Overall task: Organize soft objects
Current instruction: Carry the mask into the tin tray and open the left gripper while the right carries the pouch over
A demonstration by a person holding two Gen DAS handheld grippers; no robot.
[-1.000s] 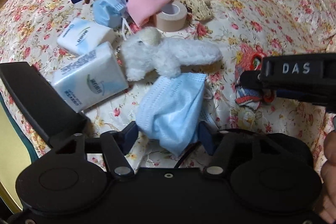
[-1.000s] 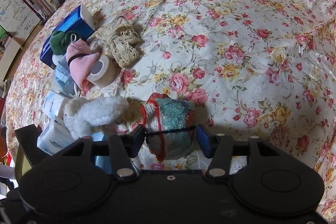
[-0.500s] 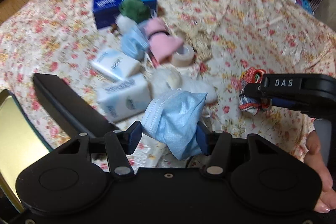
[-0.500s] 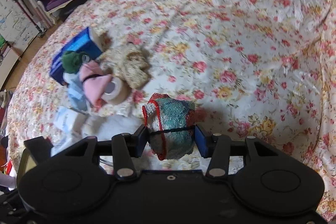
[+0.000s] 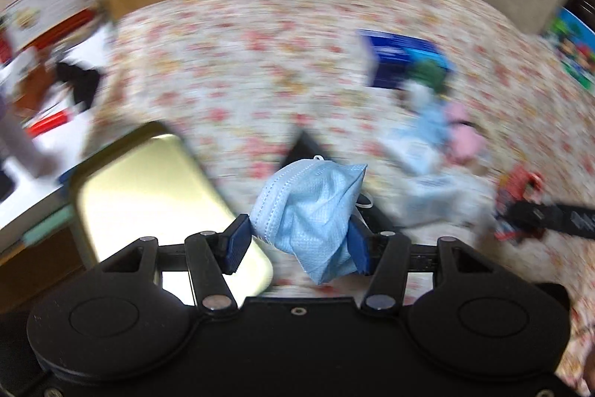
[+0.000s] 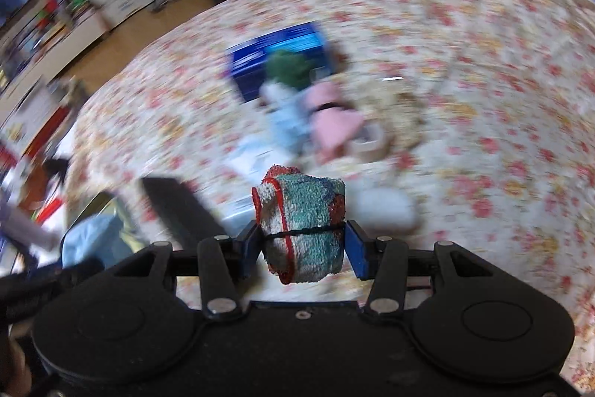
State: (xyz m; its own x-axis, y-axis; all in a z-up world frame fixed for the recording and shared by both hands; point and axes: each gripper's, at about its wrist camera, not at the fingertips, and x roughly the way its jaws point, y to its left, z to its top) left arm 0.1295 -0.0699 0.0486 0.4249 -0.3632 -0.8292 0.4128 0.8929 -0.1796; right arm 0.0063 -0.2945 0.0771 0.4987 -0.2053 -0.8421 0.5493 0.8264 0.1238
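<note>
The left claw (image 5: 297,244) pinched a blue mask (image 5: 314,214) beside a gold tin (image 5: 145,188), while only the right view showed the right claw (image 6: 301,246) clamping a rolled cloth (image 6: 303,222).

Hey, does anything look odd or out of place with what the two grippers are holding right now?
Nothing stands out. The left gripper pinches a crumpled blue face mask, one ear loop dangling. The right gripper grips a rolled teal-and-red towel, its black band in place. Both views are blurred.

Bright, heavy motion blur, fisheye-warped edges

Mask (image 5: 316,214) and towel roll (image 6: 303,229) now airborne
</note>
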